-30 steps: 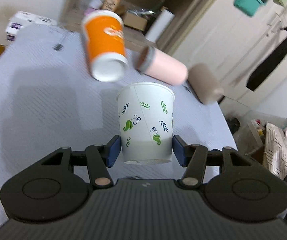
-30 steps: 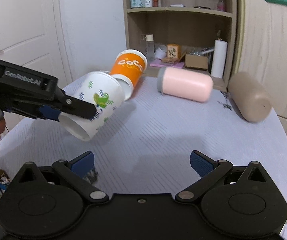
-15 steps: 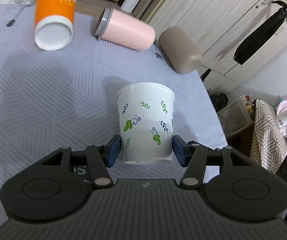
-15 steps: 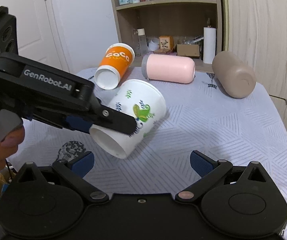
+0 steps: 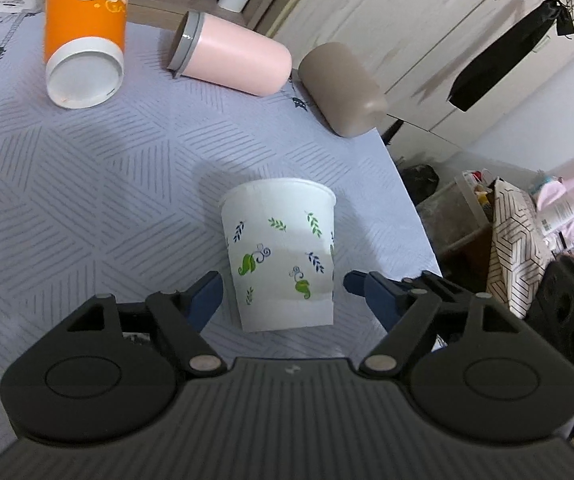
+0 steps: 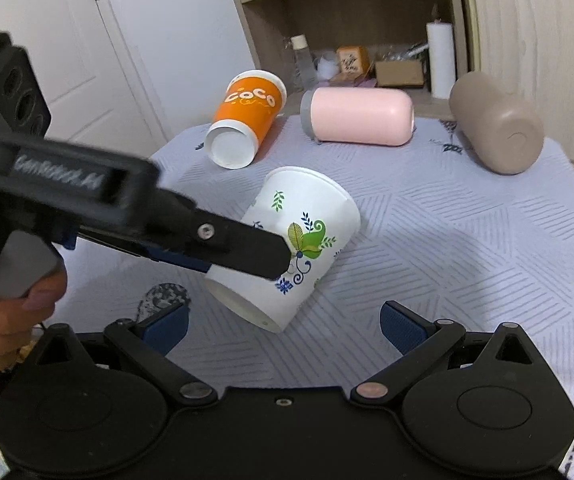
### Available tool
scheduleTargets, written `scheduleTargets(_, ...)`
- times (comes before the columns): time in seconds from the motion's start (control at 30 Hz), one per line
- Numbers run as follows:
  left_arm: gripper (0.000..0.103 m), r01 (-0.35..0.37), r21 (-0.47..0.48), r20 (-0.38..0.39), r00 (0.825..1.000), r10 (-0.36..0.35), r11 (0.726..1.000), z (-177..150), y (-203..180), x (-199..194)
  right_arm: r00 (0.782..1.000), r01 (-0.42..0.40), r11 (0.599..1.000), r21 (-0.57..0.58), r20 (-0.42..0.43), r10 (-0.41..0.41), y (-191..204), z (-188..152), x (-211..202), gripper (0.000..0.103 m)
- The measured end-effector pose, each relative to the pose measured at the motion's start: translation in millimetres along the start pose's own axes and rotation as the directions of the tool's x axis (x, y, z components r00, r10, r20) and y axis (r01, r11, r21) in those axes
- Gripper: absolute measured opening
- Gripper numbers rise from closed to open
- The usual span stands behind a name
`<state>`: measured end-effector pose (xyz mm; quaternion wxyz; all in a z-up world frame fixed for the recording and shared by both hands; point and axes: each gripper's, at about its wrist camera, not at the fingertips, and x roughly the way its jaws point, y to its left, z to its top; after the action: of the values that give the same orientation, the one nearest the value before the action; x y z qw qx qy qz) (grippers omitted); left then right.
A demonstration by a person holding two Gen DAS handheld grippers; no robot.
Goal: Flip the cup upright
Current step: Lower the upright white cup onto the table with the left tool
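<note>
A white paper cup with green and blue leaf prints (image 5: pixel 283 256) stands between the fingers of my left gripper (image 5: pixel 283 294), mouth up. The jaws are open, with a gap on each side of the cup. In the right wrist view the same cup (image 6: pixel 307 236) appears tilted on the lavender tablecloth, partly covered by the left gripper's finger (image 6: pixel 247 252). My right gripper (image 6: pixel 283 326) is open and empty, just in front of the cup.
An orange cup (image 5: pixel 85 36) lies on its side at the back left, a pink tumbler (image 5: pixel 235 58) beside it, and a taupe tumbler (image 5: pixel 343 88) near the table's right edge. A shelf unit (image 6: pixel 351 28) stands behind the table. Clutter (image 5: pixel 515 232) sits on the floor to the right.
My left gripper lowered the white cup toward the table and opened its jaws, letting go of it. The right gripper stayed open and came closer to the cup.
</note>
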<state>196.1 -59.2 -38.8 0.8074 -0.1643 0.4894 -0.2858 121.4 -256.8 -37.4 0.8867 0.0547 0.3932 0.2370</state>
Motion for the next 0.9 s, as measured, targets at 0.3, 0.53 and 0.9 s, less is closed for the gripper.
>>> scheduleTargets(0.3, 0.078, 0.040, -0.041, -0.028, 0.999, -0.041, 0.998, 26, 21, 13, 0.987, -0.120, 0.984, 0.133, -0.089, 0.132, -21, 29, 19, 0.103)
scheduleTargets(0.53, 0.073, 0.076, -0.042, -0.039, 0.996, -0.077, 0.996, 32, 26, 22, 0.971, -0.172, 0.963, 0.208, -0.130, 0.201, -32, 39, 34, 0.102)
scheduleTargets(0.9, 0.062, 0.101, 0.090, -0.020, 0.995, -0.100, 0.991, 20, 9, 10, 0.970, -0.182, 0.961, 0.207, -0.120, 0.210, -33, 42, 29, 0.076)
